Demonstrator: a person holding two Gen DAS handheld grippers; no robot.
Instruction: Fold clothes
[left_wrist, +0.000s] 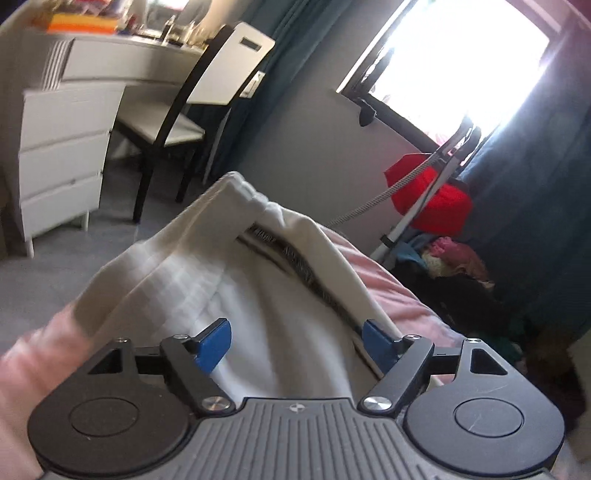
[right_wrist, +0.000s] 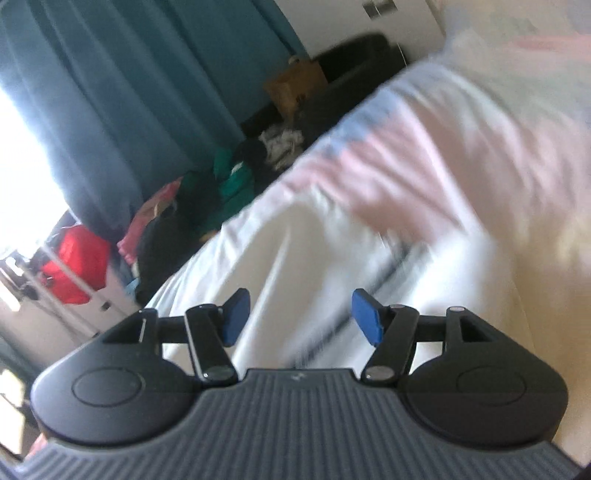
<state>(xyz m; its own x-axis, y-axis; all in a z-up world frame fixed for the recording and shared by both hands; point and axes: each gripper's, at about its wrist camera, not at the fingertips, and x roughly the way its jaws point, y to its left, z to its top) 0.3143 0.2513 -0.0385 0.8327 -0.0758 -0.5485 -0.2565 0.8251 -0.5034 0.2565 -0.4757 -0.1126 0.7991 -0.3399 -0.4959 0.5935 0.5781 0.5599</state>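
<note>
A white garment (left_wrist: 207, 273) with a gathered waistband and a dark striped inner band lies bunched on a pink bedsheet (left_wrist: 391, 295). My left gripper (left_wrist: 297, 345) is open just above the white cloth, its blue pads (left_wrist: 216, 341) apart with cloth between and below them. In the right wrist view the same white garment (right_wrist: 306, 251) lies blurred on the pink sheet (right_wrist: 424, 158). My right gripper (right_wrist: 301, 317) is open over the cloth and holds nothing.
A white dresser (left_wrist: 62, 147) and a black-framed chair (left_wrist: 207, 88) stand beyond the bed's end. A bright window (left_wrist: 461, 55), teal curtains (right_wrist: 129, 92), a red item (left_wrist: 432, 195) and a heap of clothes on the floor (right_wrist: 207, 199) line the bed's side.
</note>
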